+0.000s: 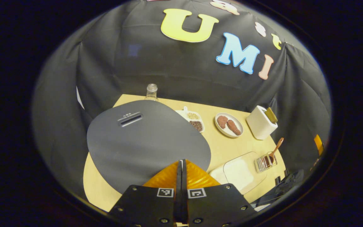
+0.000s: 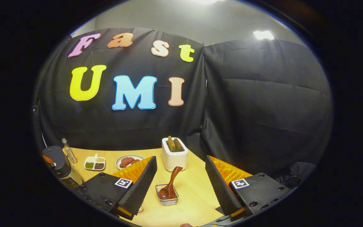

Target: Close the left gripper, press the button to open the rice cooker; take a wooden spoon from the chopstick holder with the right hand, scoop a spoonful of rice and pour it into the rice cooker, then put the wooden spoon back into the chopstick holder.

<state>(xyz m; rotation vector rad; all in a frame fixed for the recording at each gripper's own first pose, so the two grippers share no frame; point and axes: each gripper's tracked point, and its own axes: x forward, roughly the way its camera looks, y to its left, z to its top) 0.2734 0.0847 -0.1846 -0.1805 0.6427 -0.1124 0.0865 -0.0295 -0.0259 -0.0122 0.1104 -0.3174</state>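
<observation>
Left gripper (image 1: 181,164): fingers pressed together with no gap, low centre of the left gripper view, poised over the near edge of the rice cooker lid.
Right gripper (image 2: 178,181): spread wide, holding nothing, lower centre of the right gripper view, fingers framing the chopstick holder beyond them.
Rice cooker (image 1: 143,138): dark grey lid down, left of centre in the left gripper view; seen again as a dark cylinder at the far left of the right gripper view.
Button: cannot tell where it sits from these frames; likely at the near rim, hidden under the closed fingertips.
Step in hand: judged to be the press that releases the lid; lid not yet open.
Doing it well: drive straight down with the closed tips, firm and short, then lift clear so the lid has room to swing up.
Wooden spoon (image 2: 169,184): bowl down in the chopstick holder (image 2: 167,194), handle leaning up and right, lower centre of the right gripper view.
Rice: pale tray (image 1: 239,172) at lower right of the left gripper view, just beside the holder; contents too faint to confirm.
Risk: tips sliding off the smooth lid.
</observation>
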